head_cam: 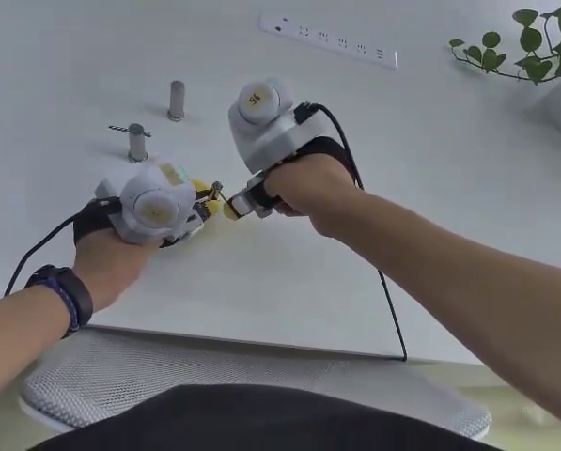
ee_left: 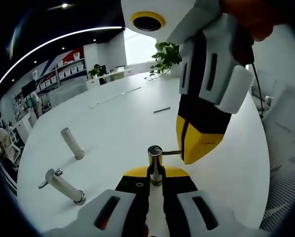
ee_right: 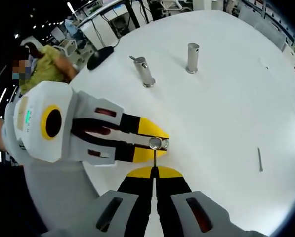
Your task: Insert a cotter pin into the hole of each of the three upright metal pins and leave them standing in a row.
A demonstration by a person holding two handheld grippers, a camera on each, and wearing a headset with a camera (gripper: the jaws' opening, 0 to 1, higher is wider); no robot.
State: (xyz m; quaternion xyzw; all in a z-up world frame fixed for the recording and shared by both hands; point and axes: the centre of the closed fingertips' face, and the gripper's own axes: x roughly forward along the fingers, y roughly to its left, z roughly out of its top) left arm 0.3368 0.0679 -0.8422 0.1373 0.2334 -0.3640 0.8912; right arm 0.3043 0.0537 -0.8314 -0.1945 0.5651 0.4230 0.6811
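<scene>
Jaws: left gripper (ee_left: 155, 181) clamps a pin (ee_left: 155, 160), right gripper (ee_right: 154, 174) clamps a cotter (ee_right: 154, 159) at its hole. Bench (head_cam: 430, 188), 11 o'clock: cottered pin (head_cam: 137, 143) done, bare pin (head_cam: 177, 100) waiting. Two left.

The left claw (ee_left: 155, 174) clamps a metal pin (ee_left: 155, 159); the right claw (ee_left: 189, 148) seemingly pinches a cotter pin (ee_left: 173, 152) against it.

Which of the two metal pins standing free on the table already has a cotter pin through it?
The nearer pin, with a cotter pin sticking out sideways near its top; the farther pin is bare.
</scene>
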